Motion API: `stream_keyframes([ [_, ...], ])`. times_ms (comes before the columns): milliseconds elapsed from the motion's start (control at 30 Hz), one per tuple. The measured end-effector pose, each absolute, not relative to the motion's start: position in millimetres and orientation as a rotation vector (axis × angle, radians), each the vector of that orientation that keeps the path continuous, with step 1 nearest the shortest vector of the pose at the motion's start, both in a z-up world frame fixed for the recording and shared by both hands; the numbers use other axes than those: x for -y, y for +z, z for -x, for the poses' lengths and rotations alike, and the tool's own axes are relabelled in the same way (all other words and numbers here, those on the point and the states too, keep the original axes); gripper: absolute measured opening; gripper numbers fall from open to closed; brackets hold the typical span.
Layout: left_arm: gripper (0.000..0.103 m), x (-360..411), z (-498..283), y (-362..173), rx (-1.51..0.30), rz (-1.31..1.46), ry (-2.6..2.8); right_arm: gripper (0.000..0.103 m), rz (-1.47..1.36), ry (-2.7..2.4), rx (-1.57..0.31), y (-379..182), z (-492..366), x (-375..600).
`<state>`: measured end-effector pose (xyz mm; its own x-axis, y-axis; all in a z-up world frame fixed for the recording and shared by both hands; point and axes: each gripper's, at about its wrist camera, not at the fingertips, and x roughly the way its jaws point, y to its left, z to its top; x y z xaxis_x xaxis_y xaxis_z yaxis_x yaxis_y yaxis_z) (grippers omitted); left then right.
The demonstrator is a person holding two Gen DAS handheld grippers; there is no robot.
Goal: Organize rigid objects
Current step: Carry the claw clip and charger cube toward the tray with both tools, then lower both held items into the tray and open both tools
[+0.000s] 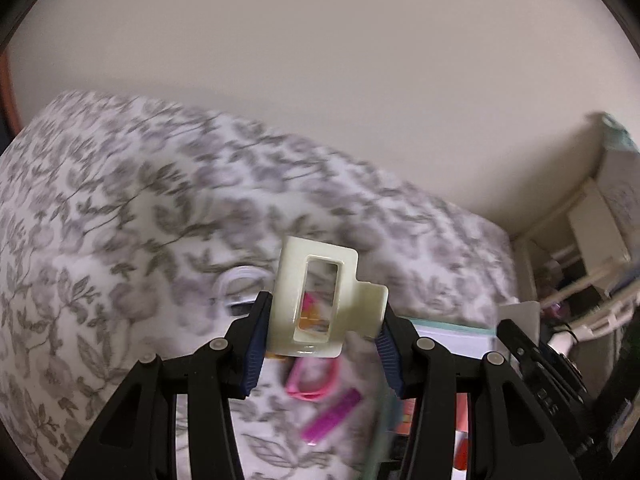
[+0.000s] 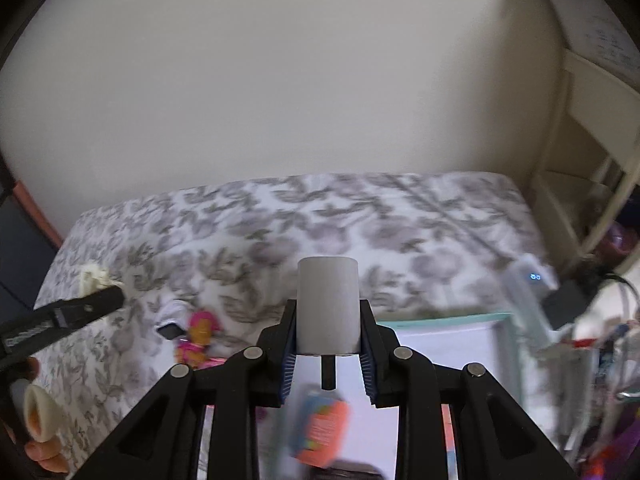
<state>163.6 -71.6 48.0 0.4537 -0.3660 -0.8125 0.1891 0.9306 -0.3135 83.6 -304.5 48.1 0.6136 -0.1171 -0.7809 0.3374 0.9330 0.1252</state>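
Observation:
In the left wrist view my left gripper (image 1: pixel 325 314) is shut on a cream claw hair clip (image 1: pixel 316 264), held up above a floral bedspread (image 1: pixel 120 208). My right gripper (image 2: pixel 328 312) is shut on a pale grey cylinder (image 2: pixel 328 280) with a short black stem under it. The right wrist view also shows the left gripper (image 2: pixel 96 300) at the far left with the cream clip (image 2: pixel 94 276) at its tip. Below lie pink glasses (image 1: pixel 314 380), a magenta bar (image 1: pixel 334 416) and a pink and orange doll (image 2: pixel 198 334).
A white box with a teal rim (image 2: pixel 448 318) sits at the bed's right end, with an orange packet (image 2: pixel 324 428) over it. A white device with blue digits (image 2: pixel 528 280) and cream shelves (image 2: pixel 580 200) stand to the right. A person's hand (image 2: pixel 40 452) shows at bottom left.

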Motion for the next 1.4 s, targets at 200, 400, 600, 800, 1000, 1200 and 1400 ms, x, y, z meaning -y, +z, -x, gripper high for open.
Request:
stream_keyframes([
  [200,0.051,127,-143,48,-1.056,0.105,-0.463,0.029,-0.255,-0.394,-0.928,40,-60,352],
  [400,0.051,180,-125,26,-1.092,-0.016,-0.536,0.029,-0.273,-0.473,-1.018,11,-47,386],
  [600,0.051,214,-110,-2,-1.147,-0.113,-0.565,0.029,-0.282,-0.457,-1.092,-21,-48,393],
  [800,0.051,235,-95,-26,-1.194,-0.192,-0.586,0.029,-0.268,-0.462,-1.168,-48,-53,394],
  [1000,0.051,245,-88,-42,-1.227,-0.244,-0.584,0.029,-0.263,-0.464,-1.204,-59,-55,394],
  [1200,0.051,247,-88,-49,-1.247,-0.256,-0.574,0.029,-0.256,-0.463,-1.218,-61,-55,391],
  [1400,0.059,246,-90,-50,-1.264,-0.24,-0.572,0.03,-0.263,-0.458,-1.216,-62,-55,392],
])
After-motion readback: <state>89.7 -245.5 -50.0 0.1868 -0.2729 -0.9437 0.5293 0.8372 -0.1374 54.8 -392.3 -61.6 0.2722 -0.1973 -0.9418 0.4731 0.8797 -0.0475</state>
